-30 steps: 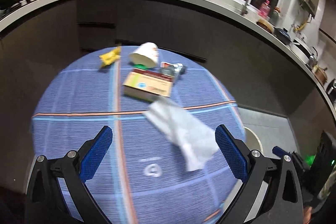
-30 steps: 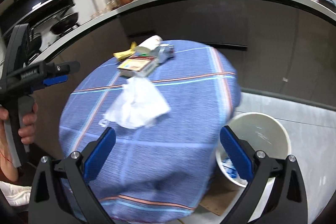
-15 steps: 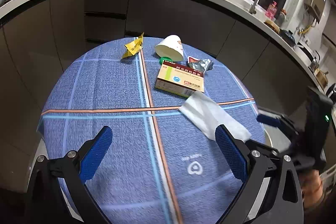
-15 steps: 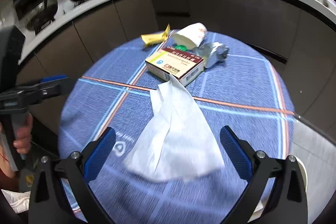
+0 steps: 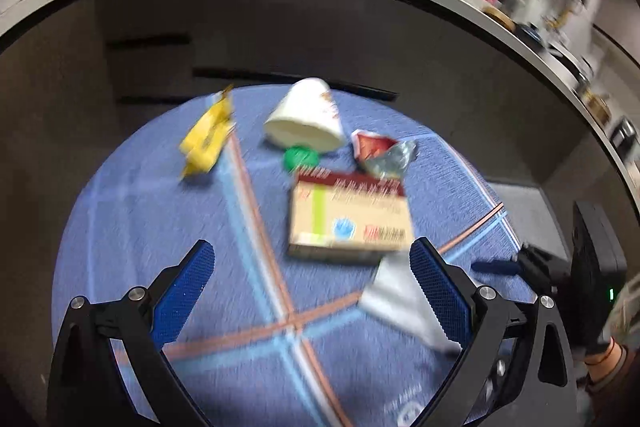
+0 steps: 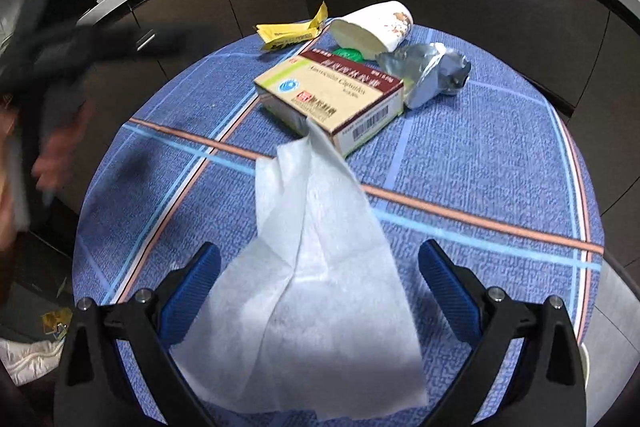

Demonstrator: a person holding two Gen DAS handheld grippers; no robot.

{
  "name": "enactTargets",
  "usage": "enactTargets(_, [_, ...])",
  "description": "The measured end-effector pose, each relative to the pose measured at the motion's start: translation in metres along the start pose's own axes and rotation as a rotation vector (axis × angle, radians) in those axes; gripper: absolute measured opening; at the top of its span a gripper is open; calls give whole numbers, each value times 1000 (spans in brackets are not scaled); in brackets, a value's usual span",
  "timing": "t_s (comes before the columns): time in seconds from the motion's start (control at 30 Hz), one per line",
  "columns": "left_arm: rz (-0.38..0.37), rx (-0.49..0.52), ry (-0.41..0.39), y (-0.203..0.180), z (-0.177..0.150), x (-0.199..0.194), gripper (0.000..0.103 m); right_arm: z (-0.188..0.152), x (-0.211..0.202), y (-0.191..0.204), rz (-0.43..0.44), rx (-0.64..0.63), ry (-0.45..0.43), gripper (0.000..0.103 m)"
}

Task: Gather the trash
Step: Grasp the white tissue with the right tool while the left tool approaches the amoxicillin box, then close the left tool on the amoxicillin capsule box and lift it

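The bench (image 6: 480, 155) is filling both views. In the right view, the tissue (image 6: 316, 267) is lying between the wide-open, empty right gripper (image 6: 320, 291); only here is the box (image 6: 332, 95) print sharp. The left gripper (image 5: 312, 291), also gaping empty, is showing the box ahead, cup (image 5: 306, 119) and yellow wrapper (image 5: 208, 139) beyond, blurred.

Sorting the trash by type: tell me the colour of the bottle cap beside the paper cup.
Green. The bottle cap shows best in the left wrist view.
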State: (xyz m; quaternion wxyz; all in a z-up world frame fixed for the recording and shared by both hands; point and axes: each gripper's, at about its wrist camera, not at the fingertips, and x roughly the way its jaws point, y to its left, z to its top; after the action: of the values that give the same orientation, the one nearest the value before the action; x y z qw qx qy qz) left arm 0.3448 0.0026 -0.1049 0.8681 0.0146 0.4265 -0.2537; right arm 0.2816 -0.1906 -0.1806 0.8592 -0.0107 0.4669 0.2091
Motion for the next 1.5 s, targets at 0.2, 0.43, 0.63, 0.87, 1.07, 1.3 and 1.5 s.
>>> enactTargets(0.2, [-141, 167, 37, -10, 40, 38, 94, -18, -9, 5, 59, 3, 13, 81])
enactTargets(0.43, [-179, 196, 160, -15, 65, 95, 94, -34, -26, -5, 119, 81, 2, 9])
enactTargets(0.63, [-195, 235, 245, -23, 67, 133, 94, -38, -36, -13, 113, 112, -21, 8])
enactTargets(0.87, [-187, 294, 265, -24, 43, 127, 94, -40, -40, -17, 108, 132, -30, 8])
enactTargets(1.07, [-200, 339, 285, -30, 3, 99, 94, -49, -48, -17, 102, 137, -31, 9])
enactTargets(1.3, [-119, 309, 269, -42, -18, 95, 94, -48, -51, -8, 90, 128, -48, 47])
enactTargets(1.5, [-76, 177, 279, -29, -7, 99, 78, -37, -37, -2, 29, 103, -31, 46])
